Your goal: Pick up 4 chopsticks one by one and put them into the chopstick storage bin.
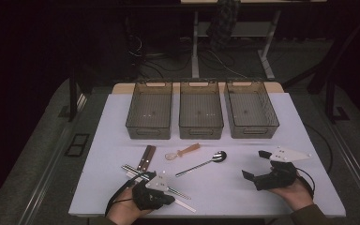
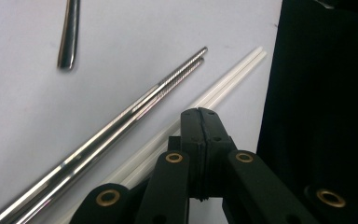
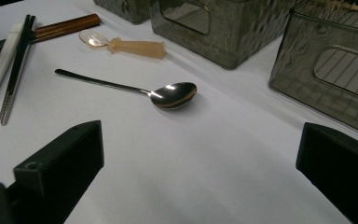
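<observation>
Steel chopsticks (image 2: 121, 114) lie as a pair on the white table (image 1: 243, 197), near its front left edge, just beside white chopsticks (image 2: 223, 81); their long axis runs diagonally, ridged tips pointing toward the front edge. The left claw (image 2: 199, 112), jaws pressed together and empty, hovers over the white pair. To grasp well, it should likely open and straddle both sticks across their length. The right claw (image 3: 200, 154) rests wide open, facing a spoon (image 3: 172, 95).
</observation>
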`<state>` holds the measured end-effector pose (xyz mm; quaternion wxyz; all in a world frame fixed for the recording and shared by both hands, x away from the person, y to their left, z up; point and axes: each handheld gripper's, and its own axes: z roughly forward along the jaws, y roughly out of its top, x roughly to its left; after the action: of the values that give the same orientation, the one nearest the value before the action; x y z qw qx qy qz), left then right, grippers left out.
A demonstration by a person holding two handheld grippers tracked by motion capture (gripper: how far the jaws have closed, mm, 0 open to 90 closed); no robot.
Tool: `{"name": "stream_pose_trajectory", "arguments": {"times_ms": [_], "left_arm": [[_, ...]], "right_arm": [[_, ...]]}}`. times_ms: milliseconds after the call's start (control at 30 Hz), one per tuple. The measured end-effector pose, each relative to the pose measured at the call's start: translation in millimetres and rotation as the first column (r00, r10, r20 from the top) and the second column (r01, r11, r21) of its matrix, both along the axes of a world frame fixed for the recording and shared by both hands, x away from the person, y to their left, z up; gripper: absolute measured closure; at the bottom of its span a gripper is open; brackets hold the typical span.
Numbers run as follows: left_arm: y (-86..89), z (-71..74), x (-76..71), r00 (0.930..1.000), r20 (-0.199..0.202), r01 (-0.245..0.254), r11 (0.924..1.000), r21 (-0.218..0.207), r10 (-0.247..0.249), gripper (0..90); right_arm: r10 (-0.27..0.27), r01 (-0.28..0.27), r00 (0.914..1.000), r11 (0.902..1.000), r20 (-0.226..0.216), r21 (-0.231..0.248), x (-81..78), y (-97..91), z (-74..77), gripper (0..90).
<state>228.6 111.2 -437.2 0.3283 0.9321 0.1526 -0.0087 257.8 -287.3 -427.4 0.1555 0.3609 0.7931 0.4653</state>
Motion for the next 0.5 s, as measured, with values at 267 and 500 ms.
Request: {"name": "stream_pose_trajectory", "arguments": {"times_ms": [267, 500], "left_arm": [[-11.8, -0.3, 2.9, 0.9999, 0.010, 0.013, 0.9999, -0.001, -0.013, 89.0], [-25.5, -0.4, 5.5, 0.9990, 0.028, 0.035, 0.9994, 0.006, -0.035, 89.0]], "right_arm": [[-0.004, 0.004, 1.0000, 1.0000, 0.002, 0.003, -0.3, -0.9, 0.4, 0.4], [-0.004, 0.004, 1.0000, 1.0000, 0.003, 0.004, -0.4, -0.9, 0.6, 0.4]]}}
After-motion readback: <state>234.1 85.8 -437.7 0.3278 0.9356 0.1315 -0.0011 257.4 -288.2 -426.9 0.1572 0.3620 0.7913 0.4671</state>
